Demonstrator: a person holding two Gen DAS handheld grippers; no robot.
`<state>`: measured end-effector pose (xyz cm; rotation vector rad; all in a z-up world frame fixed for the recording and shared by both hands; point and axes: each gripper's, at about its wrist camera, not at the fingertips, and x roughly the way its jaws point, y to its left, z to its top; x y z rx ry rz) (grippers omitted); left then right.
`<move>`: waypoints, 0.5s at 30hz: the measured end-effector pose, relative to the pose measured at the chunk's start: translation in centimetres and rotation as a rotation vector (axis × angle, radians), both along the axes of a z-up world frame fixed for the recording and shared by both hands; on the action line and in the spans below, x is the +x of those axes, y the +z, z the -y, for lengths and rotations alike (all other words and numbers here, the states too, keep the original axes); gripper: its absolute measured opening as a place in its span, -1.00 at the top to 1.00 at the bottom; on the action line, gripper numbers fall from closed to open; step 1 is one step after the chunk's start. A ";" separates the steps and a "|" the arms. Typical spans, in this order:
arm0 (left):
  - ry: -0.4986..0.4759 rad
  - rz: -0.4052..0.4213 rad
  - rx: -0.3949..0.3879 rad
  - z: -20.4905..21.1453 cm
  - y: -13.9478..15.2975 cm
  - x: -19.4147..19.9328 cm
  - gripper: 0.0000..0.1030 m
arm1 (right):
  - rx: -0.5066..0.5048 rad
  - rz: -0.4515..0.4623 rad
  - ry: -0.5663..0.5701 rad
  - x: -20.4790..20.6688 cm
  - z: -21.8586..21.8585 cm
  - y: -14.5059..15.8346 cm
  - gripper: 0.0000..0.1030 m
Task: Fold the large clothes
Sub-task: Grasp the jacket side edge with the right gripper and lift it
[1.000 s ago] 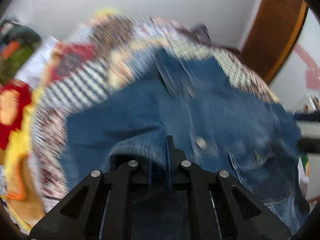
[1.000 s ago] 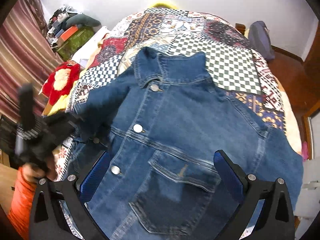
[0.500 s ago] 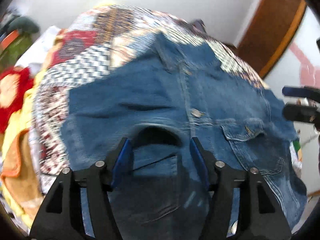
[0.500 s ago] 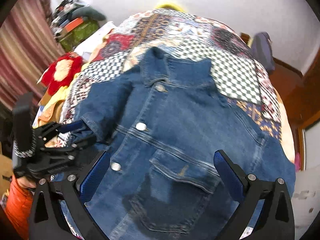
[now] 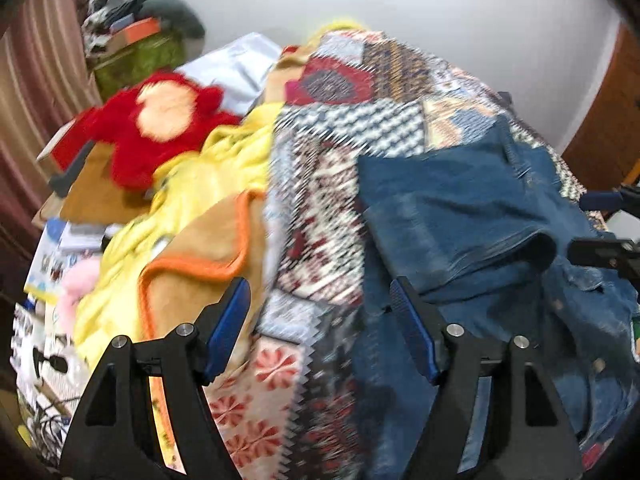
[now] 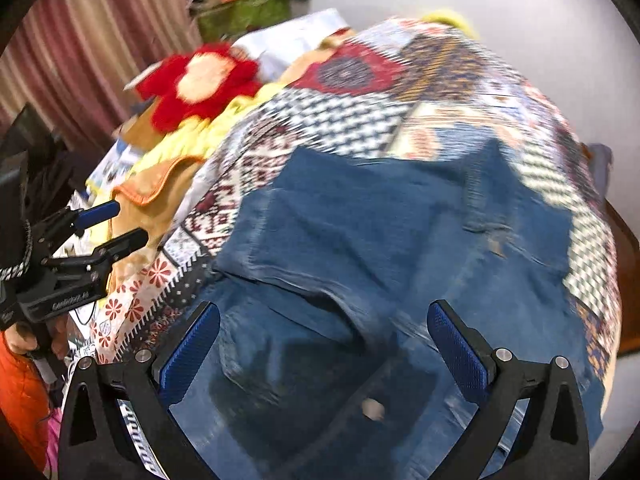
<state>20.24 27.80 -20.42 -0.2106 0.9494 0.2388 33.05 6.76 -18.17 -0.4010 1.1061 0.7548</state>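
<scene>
A blue denim jacket lies on a patchwork quilt on the bed, its left sleeve folded across the front; it also shows in the right wrist view. My left gripper is open and empty, over the quilt just left of the jacket's edge. It shows from the side in the right wrist view. My right gripper is open and empty, low over the jacket's lower front. Its fingers show at the right edge of the left wrist view.
A red plush toy, a yellow blanket and a tan blanket with orange trim lie left of the quilt. Piled clutter and a striped curtain stand at the back left. A wooden door is at the right.
My left gripper let go of the sleeve, opened wide and swung left off the jacket. The sleeve now lies folded across the front. My right gripper moved lower and left.
</scene>
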 end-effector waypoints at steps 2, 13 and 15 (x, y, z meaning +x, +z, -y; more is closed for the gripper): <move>0.007 -0.019 0.003 -0.7 -0.7 -0.7 -0.39 | -0.032 -0.023 0.027 0.0 -2.9 -1.7 -1.00; 0.020 -0.075 -0.022 -1.5 -4.5 -2.8 -0.39 | -0.198 -0.123 0.112 0.9 -11.7 -10.8 -1.00; 0.025 -0.081 -0.027 -1.6 -4.8 -2.7 -0.39 | -0.248 -0.106 0.122 1.1 -12.2 -12.5 -0.99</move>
